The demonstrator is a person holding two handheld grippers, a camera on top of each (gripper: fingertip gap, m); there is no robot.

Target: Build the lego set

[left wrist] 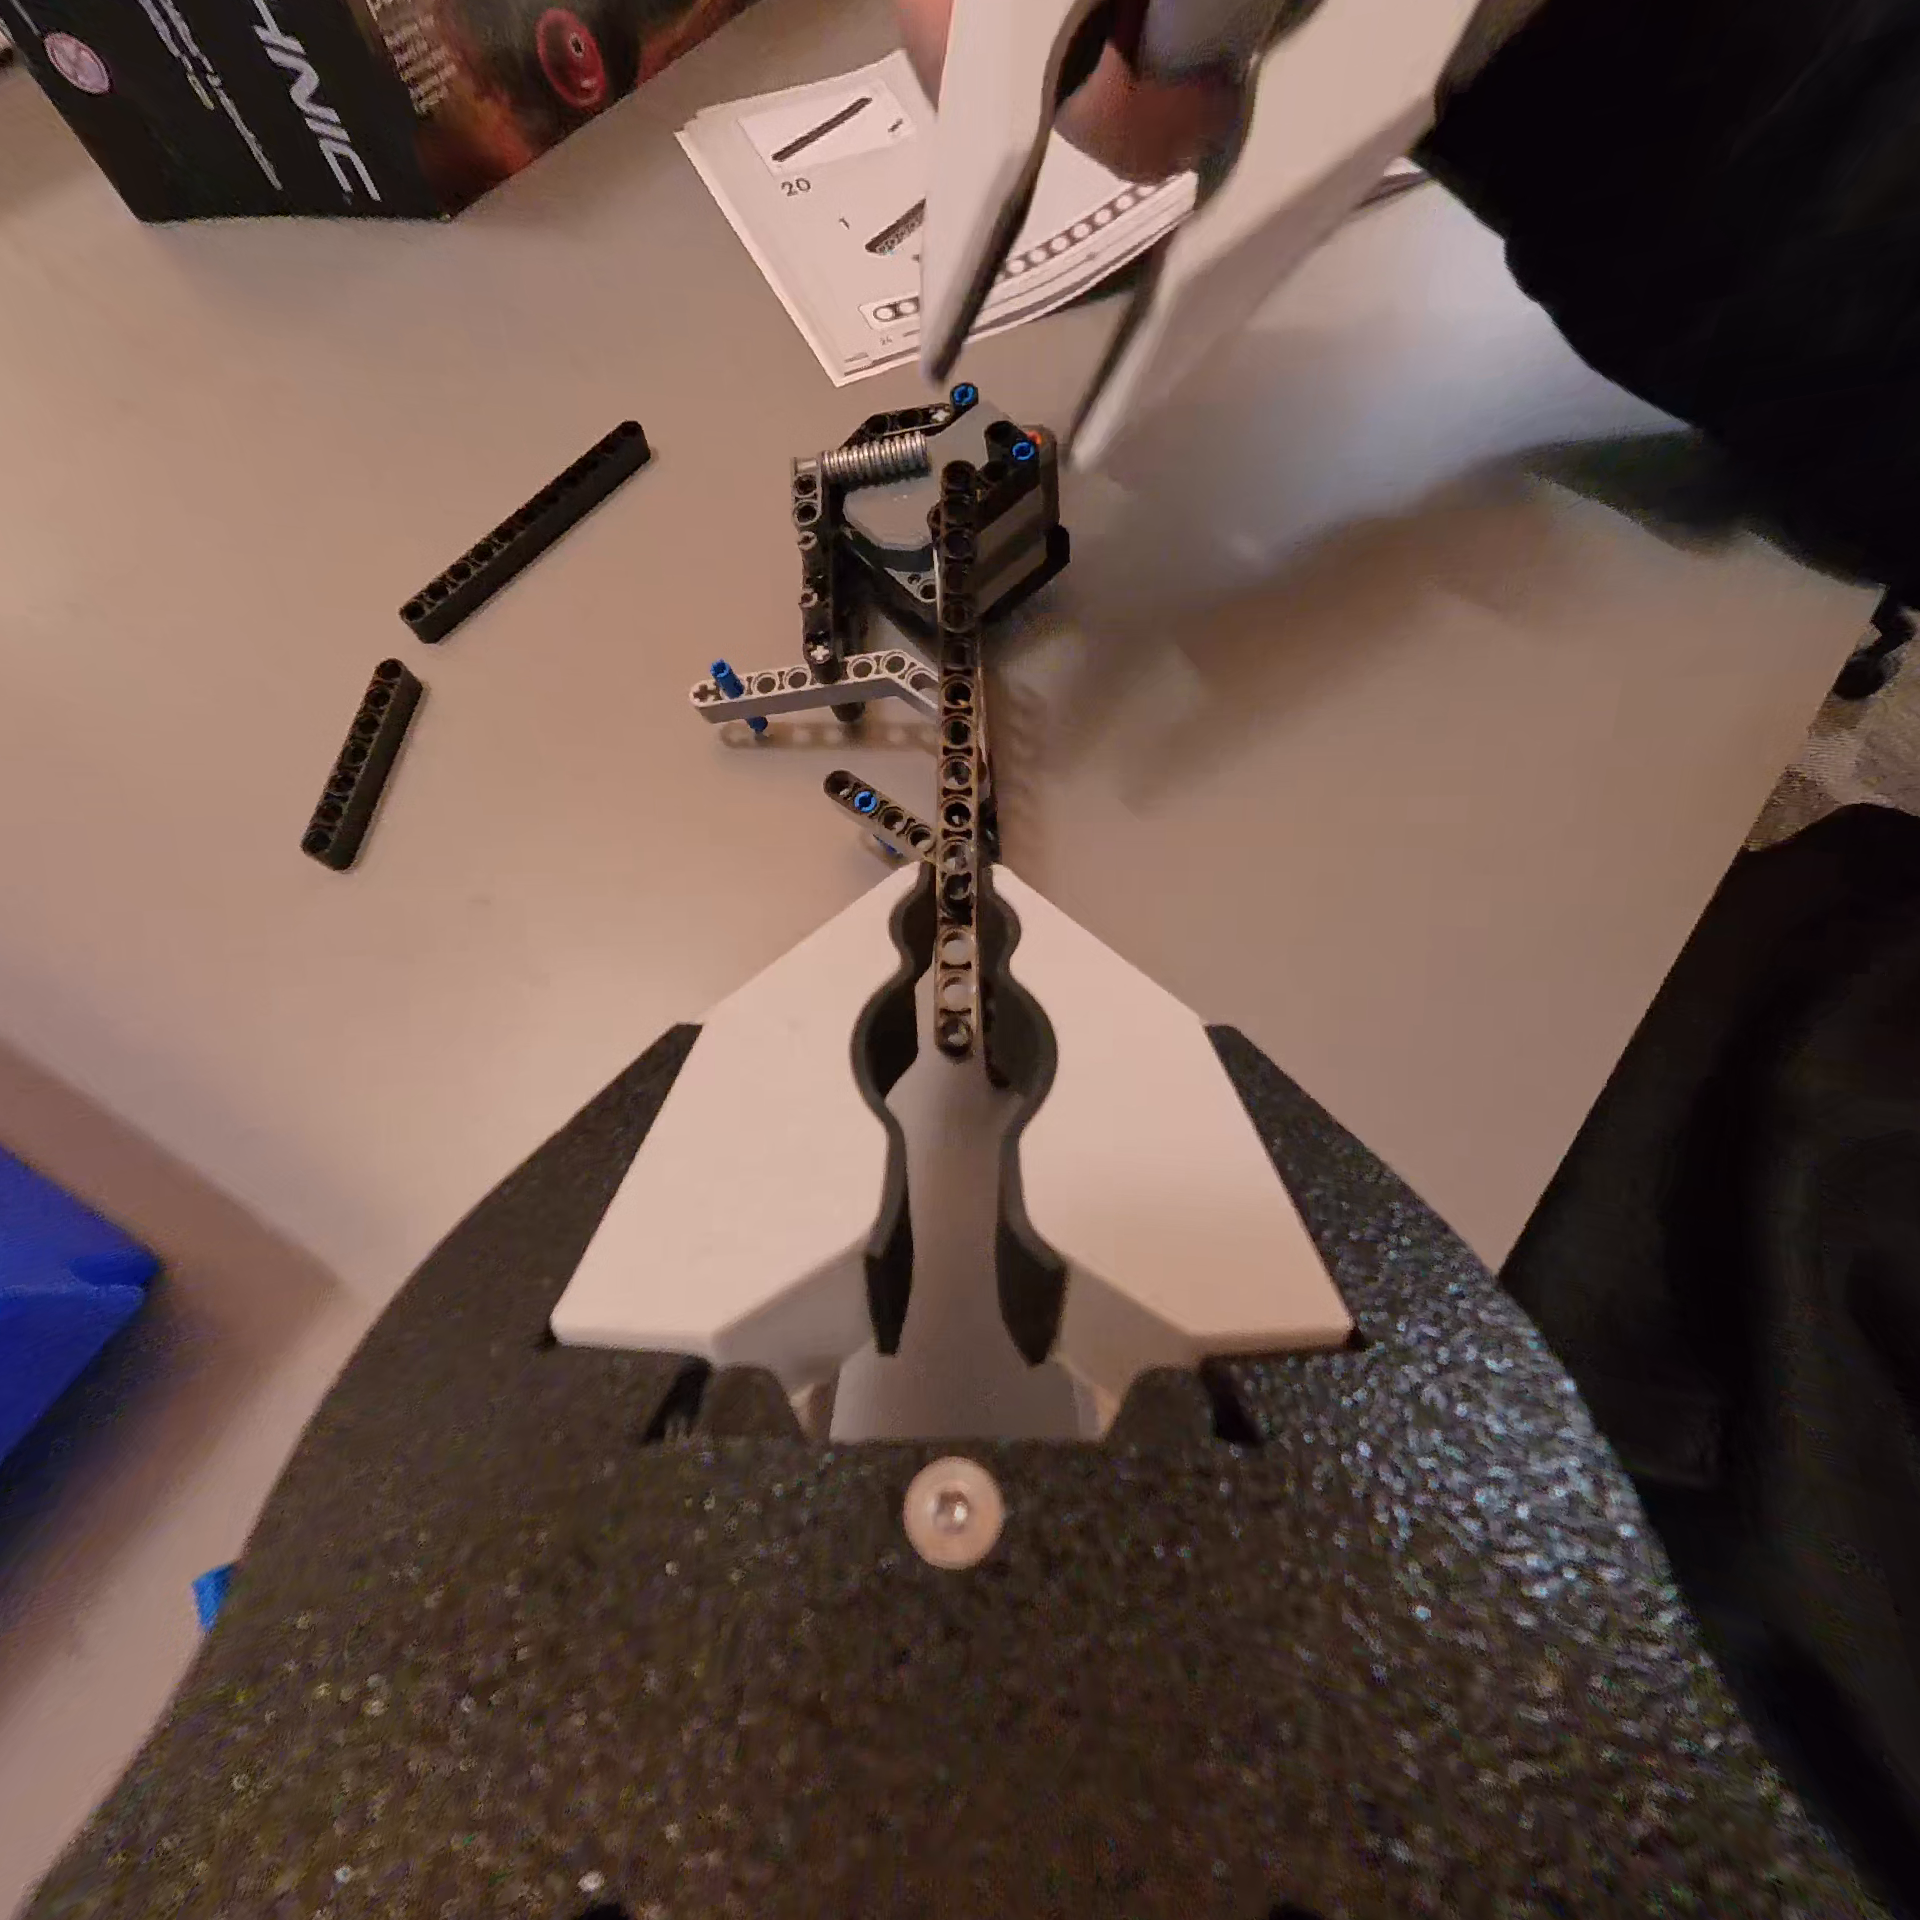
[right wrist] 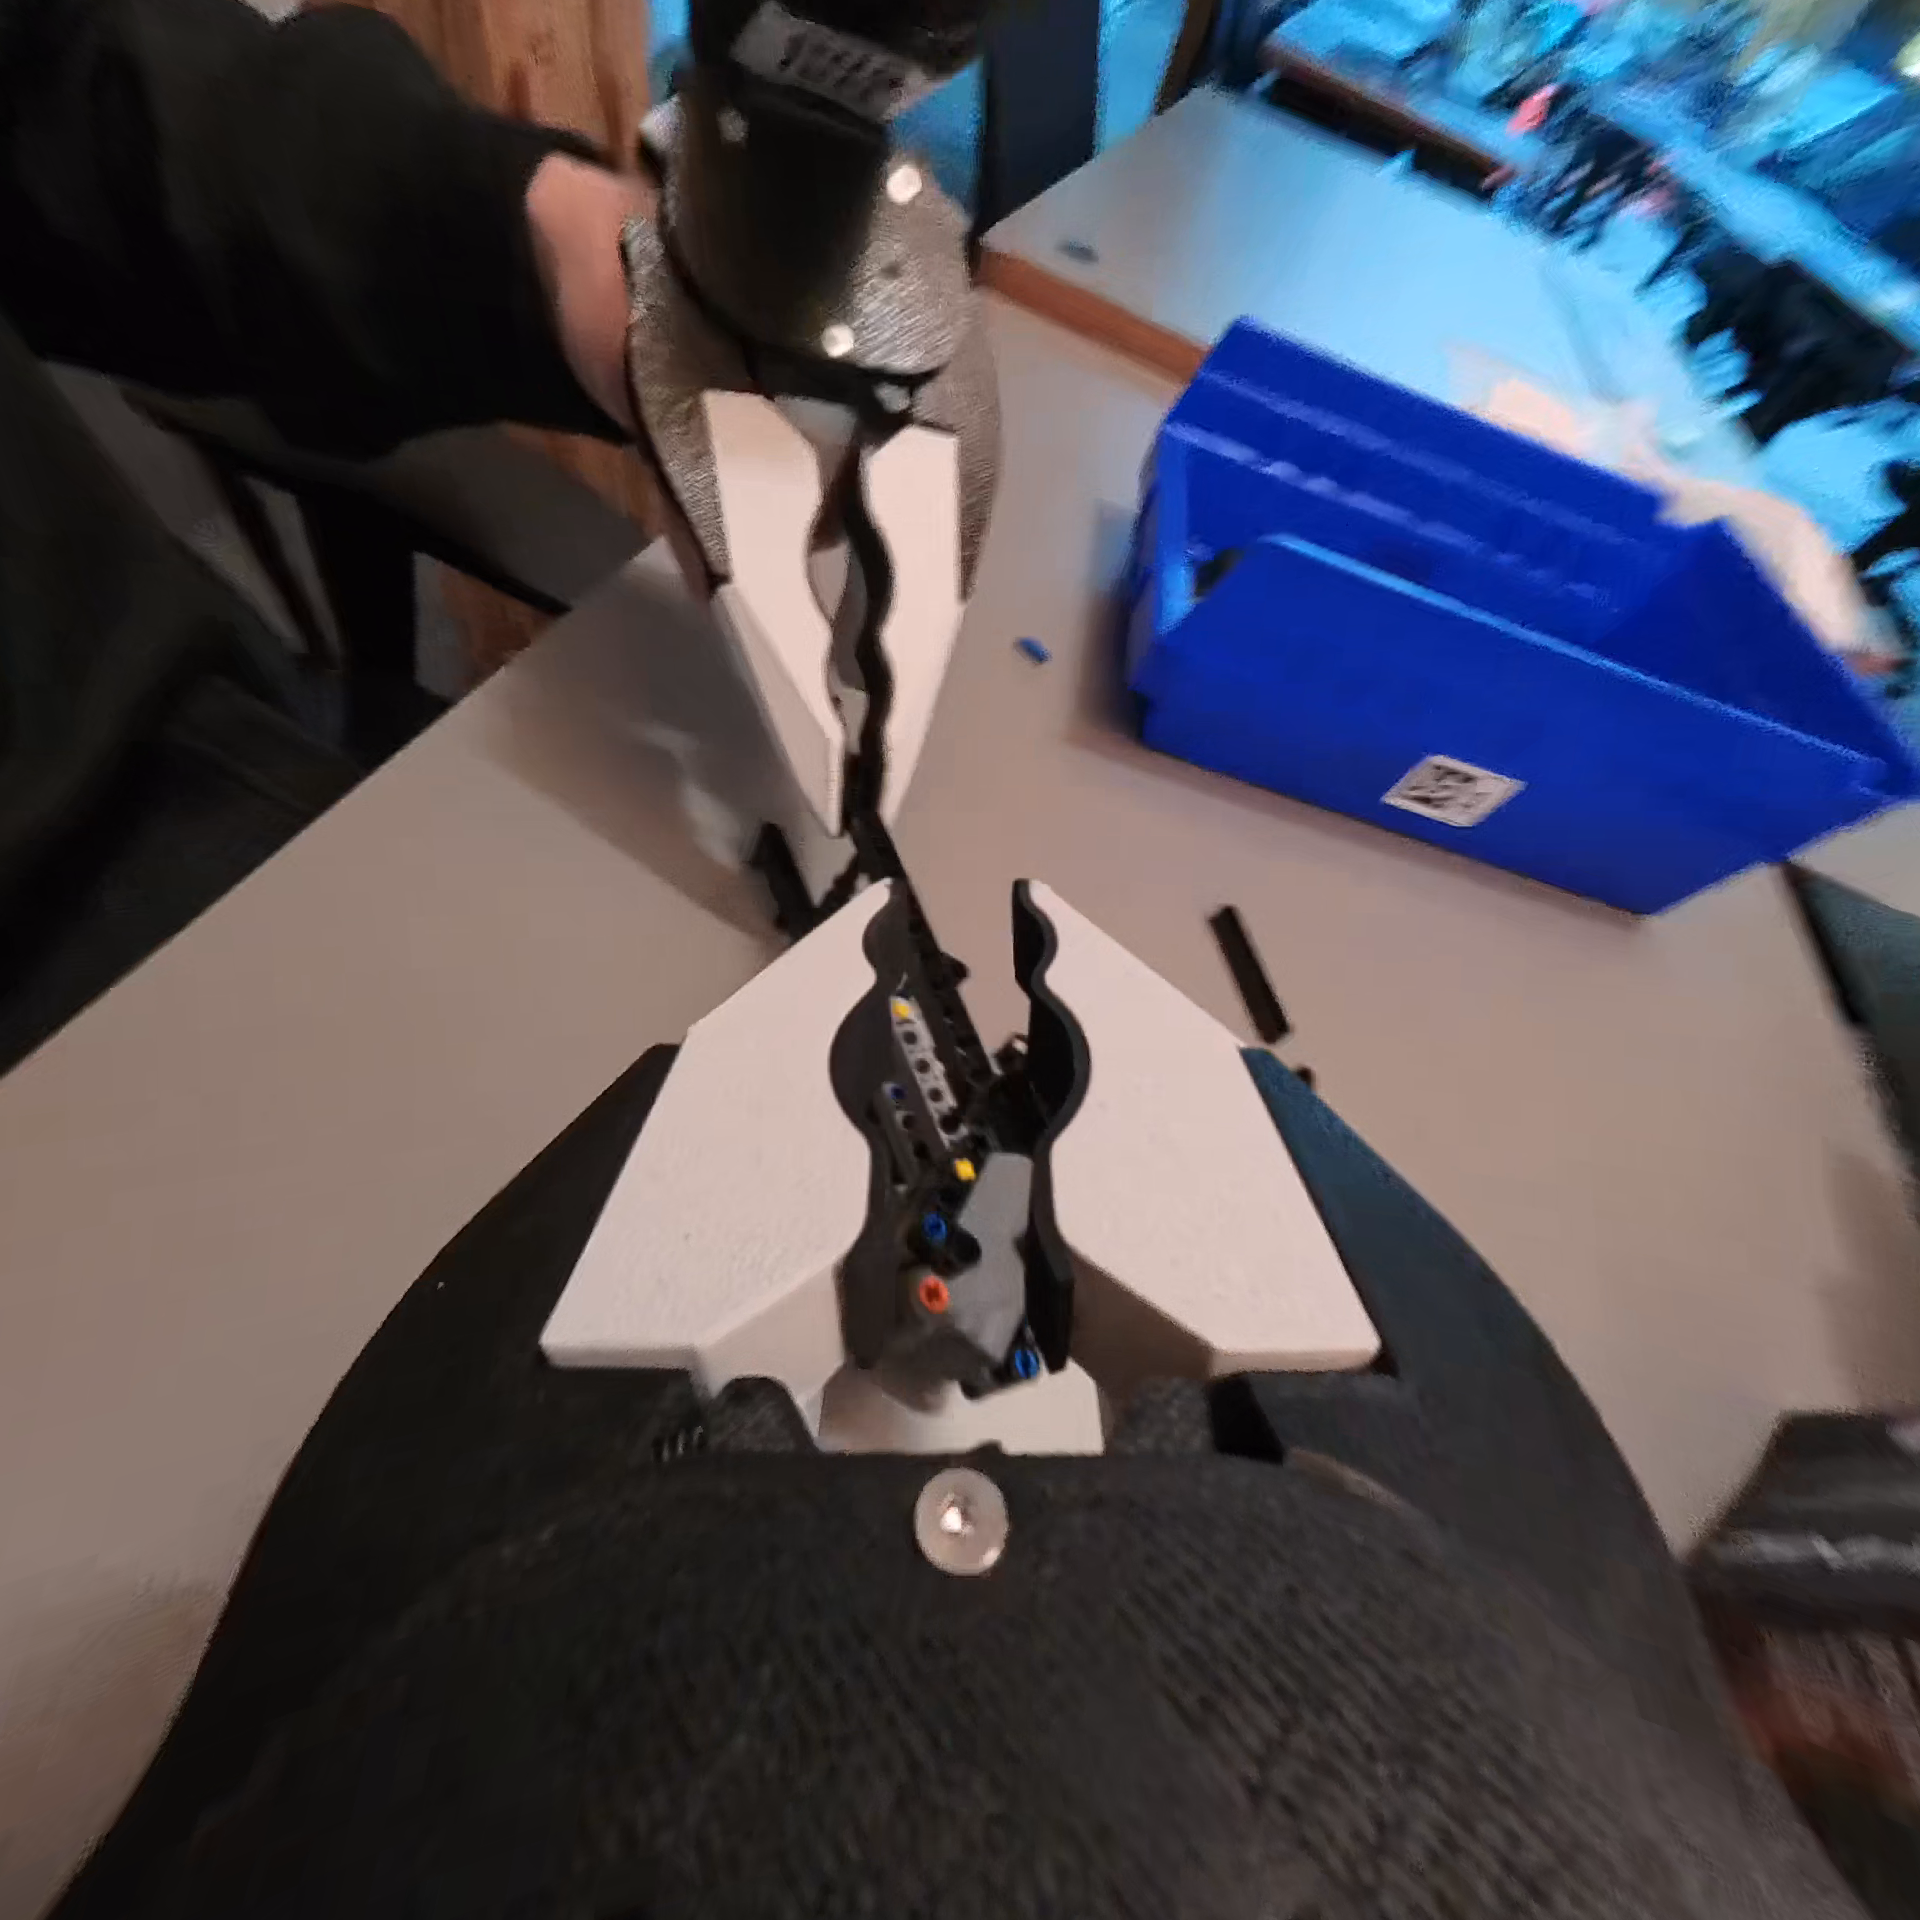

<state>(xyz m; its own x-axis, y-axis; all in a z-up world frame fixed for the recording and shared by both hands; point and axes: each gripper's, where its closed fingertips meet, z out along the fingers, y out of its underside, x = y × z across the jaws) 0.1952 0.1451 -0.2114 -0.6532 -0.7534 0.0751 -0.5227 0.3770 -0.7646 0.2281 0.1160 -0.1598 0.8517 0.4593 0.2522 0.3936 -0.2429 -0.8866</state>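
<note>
The lego assembly [left wrist: 940,582] is a long black beam carrying a grey block, a spring, a grey angled beam and blue pins. My left gripper [left wrist: 956,883] is shut on the near end of the long black beam and holds the assembly over the table. It also shows in the right wrist view [right wrist: 862,800]. My right gripper [right wrist: 956,899] is open, with its fingers on either side of the assembly's grey block end [right wrist: 971,1262]. In the left wrist view the right gripper [left wrist: 1013,405] is blurred, just above that far end. I cannot tell if it touches.
Two loose black beams [left wrist: 525,530] [left wrist: 364,764] lie on the grey table [left wrist: 312,1039] to the left. An instruction booklet [left wrist: 821,208] and a dark box [left wrist: 312,94] are at the back. A blue bin [right wrist: 1455,675] stands beside a loose black beam [right wrist: 1247,971]. Some 7 cm of space lies between my two pairs of fingers.
</note>
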